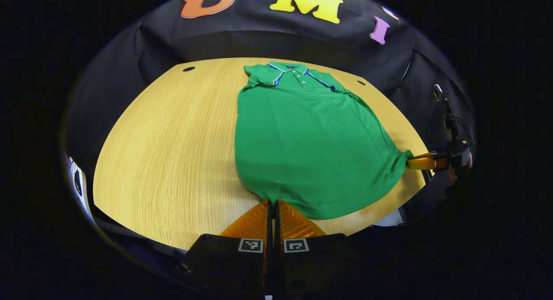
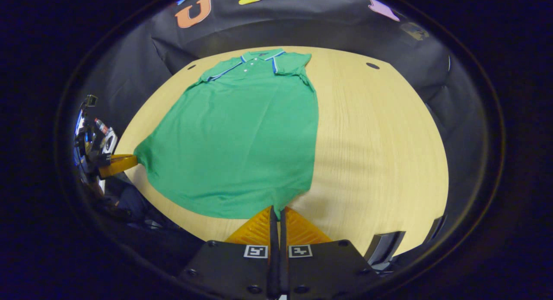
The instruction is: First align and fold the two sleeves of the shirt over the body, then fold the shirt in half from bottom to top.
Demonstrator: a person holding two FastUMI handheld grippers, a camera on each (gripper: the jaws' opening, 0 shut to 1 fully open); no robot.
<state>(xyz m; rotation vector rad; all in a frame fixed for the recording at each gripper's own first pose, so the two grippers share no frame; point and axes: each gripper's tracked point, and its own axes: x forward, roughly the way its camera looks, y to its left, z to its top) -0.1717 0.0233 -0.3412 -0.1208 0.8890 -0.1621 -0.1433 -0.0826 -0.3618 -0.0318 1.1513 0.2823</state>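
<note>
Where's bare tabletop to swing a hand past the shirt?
Left tongs and right tongs pinch the green shirt hem corners. Bare table runs wide beside each long shirt edge, also. Crowded: the near hem between both tongs.

No words or numbers are reading clearly here. The shirt (image 1: 302, 144) is carrying a small neck tag (image 1: 292, 67) inside its collar, and it is showing too small to make out. The left gripper (image 1: 273, 201) is bearing two square black-and-white coded markers (image 1: 250, 245) on its body, and the right gripper (image 2: 277, 208) is bearing two alike (image 2: 255, 251); these are showing patterns, not letters.
</note>
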